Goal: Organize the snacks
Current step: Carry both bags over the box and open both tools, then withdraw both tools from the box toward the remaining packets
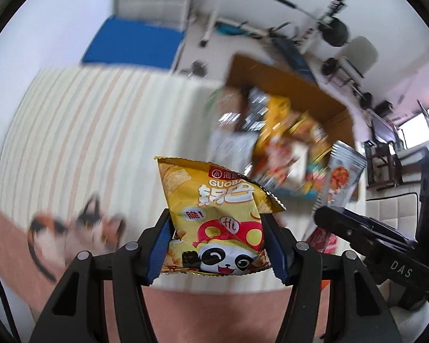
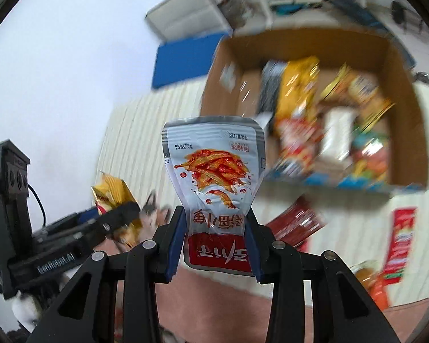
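My left gripper (image 1: 214,225) is shut on a yellow panda snack bag (image 1: 214,208) and holds it up above the striped tablecloth (image 1: 100,128). My right gripper (image 2: 214,223) is shut on a silver and red fish snack pouch (image 2: 214,177), also lifted; the pouch shows in the left wrist view (image 1: 343,177) too. A cardboard box (image 2: 403,105) full of several snack packs stands ahead, right of both grippers; it also shows in the left wrist view (image 1: 300,85). The left gripper with its yellow bag (image 2: 114,194) appears at the left of the right wrist view.
Red snack packs (image 2: 400,237) and an orange pack (image 2: 374,285) lie on the cloth in front of the box. A cat print (image 1: 80,228) marks the cloth at the left. A blue mat (image 1: 134,43), chairs and stands lie beyond the table.
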Motion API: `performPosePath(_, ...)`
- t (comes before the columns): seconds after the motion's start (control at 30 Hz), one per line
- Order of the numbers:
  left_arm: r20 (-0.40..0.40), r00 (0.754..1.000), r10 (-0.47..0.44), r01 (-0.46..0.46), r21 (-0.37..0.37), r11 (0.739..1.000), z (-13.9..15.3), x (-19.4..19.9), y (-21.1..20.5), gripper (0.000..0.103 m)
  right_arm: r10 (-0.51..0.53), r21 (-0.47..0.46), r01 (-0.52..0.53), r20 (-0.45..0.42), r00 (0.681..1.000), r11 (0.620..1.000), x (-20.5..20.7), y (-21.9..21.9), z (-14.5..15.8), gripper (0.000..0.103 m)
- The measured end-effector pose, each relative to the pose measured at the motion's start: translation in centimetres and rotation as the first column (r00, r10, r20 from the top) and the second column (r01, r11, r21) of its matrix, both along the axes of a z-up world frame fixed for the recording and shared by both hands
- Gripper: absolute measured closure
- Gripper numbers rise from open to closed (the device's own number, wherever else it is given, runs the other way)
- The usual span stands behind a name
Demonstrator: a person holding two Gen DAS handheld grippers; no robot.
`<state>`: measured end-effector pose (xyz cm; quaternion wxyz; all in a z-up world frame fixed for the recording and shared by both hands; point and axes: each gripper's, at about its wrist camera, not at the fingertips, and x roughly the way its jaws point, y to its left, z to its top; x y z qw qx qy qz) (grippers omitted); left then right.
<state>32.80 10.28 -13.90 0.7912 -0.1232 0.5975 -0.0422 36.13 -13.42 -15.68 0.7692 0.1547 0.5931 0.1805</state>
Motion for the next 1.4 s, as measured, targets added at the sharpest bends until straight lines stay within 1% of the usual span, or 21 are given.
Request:
performPosePath(0.07,0.02,0.999,-0.039,0.039,0.018,0.999,1.0,2.8,-1.6,0.045,-0.057,-0.028,0.058,0.039,0.998,0.998,2.1,-3.0,1.7,0.061)
performPosePath(0.13,0.029,0.997,-0.072,0.07,0.058,0.996,1.4,6.2,-3.3,0.045,-0.093,-0.074,0.098,0.069,0.993,0.992,3.9,-5.1,2.5,0.061)
performPosePath(0.2,0.021,0.996,-0.086,0.084,0.081,0.993,0.6,9.2,-4.2,0.045,-0.135,-0.134,0.146,0.092,0.987,0.98,6.2,-7.1,2.3,0.061)
performPosePath(0.27,0.0,0.995,-0.095,0.095,0.096,0.991,-0.4,11.3,-4.8,0.045,-0.169,-0.179,0.182,0.089,0.982,0.967,8.1,-9.4,1.8,0.061)
performPosePath(0.4,-0.066,0.993,-0.103,0.111,0.144,0.983,-3.4,15.2,-6.5,0.045,-0.206,-0.259,0.21,0.041,0.978,0.943,10.7,-12.2,-1.5,0.061)
performPosePath(0.47,-0.1,0.99,-0.104,0.119,0.155,0.981,-5.0,16.4,-7.1,0.045,-0.206,-0.305,0.202,0.021,0.978,0.931,11.2,-12.6,-3.4,0.06)
performPosePath(0.57,-0.14,0.983,-0.115,0.14,0.182,0.973,-6.6,17.9,-8.1,0.045,-0.206,-0.354,0.193,0.001,0.978,0.915,12.0,-13.4,-5.2,0.059)
performPosePath(0.7,-0.187,0.974,-0.129,0.164,0.186,0.969,-8.4,19.0,-8.9,0.044,-0.241,-0.372,0.216,-0.023,0.97,0.903,12.4,-13.9,-6.7,0.054)
performPosePath(0.73,-0.199,0.972,-0.128,0.165,0.182,0.969,-8.9,19.3,-8.9,0.04,-0.242,-0.373,0.214,-0.029,0.97,0.903,12.5,-13.9,-7.1,0.053)
performPosePath(0.77,-0.206,0.97,-0.13,0.168,0.18,0.969,-9.2,19.5,-9.0,0.028,-0.241,-0.373,0.212,-0.031,0.97,0.903,12.6,-13.9,-7.4,0.051)
performPosePath(0.8,-0.206,0.97,-0.129,0.168,0.182,0.969,-9.4,19.7,-9.0,0.022,-0.244,-0.377,0.215,-0.032,0.969,0.901,12.6,-13.9,-7.5,0.048)
performPosePath(0.83,-0.194,0.973,-0.124,0.159,0.178,0.971,-9.4,19.8,-9.0,0.014,-0.244,-0.377,0.216,-0.029,0.969,0.901,12.6,-13.8,-7.5,0.038)
performPosePath(0.87,-0.187,0.975,-0.122,0.155,0.174,0.972,-9.3,19.8,-9.0,0.014,-0.244,-0.372,0.219,-0.022,0.969,0.902,12.6,-13.7,-7.4,0.03)
performPosePath(0.97,-0.159,0.98,-0.12,0.145,0.153,0.977,-8.4,19.8,-9.0,0.014,-0.25,-0.348,0.235,0.0,0.968,0.908,12.4,-13.6,-6.7,0.024)
performPosePath(1.0,-0.143,0.982,-0.123,0.144,0.153,0.978,-7.9,19.7,-9.1,0.014,-0.253,-0.335,0.239,0.002,0.967,0.911,12.3,-13.5,-6.6,0.02)
performPosePath(1.03,-0.123,0.984,-0.126,0.144,0.154,0.977,-7.3,19.5,-9.2,0.014,-0.254,-0.323,0.243,0.007,0.967,0.915,12.3,-13.5,-6.4,0.011)
performPosePath(1.07,-0.102,0.986,-0.13,0.145,0.149,0.978,-6.7,19.3,-9.3,0.014,-0.249,-0.32,0.241,0.014,0.968,0.916,12.2,-13.3,-6.2,0.006)
performPosePath(1.17,-0.061,0.989,-0.132,0.139,0.141,0.98,-5.2,18.8,-9.4,0.014,-0.224,-0.317,0.218,0.017,0.974,0.923,11.8,-12.5,-5.9,0.005)
performPosePath(1.23,-0.033,0.99,-0.138,0.141,0.14,0.98,-4.0,18.1,-9.6,0.014,-0.208,-0.34,0.201,0.017,0.978,0.919,11.3,-11.8,-5.7,0.004)
performPosePath(1.33,0.009,0.987,-0.158,0.155,0.141,0.978,-2.5,16.7,-9.9,0.003,-0.195,-0.31,0.19,0.015,0.981,0.932,10.1,-10.6,-5.2,0.004)
performPosePath(1.4,0.033,0.987,-0.16,0.153,0.152,0.976,-1.6,15.6,-10.0,0.003,-0.186,-0.311,0.185,0.026,0.982,0.932,9.1,-9.8,-4.5,0.004)
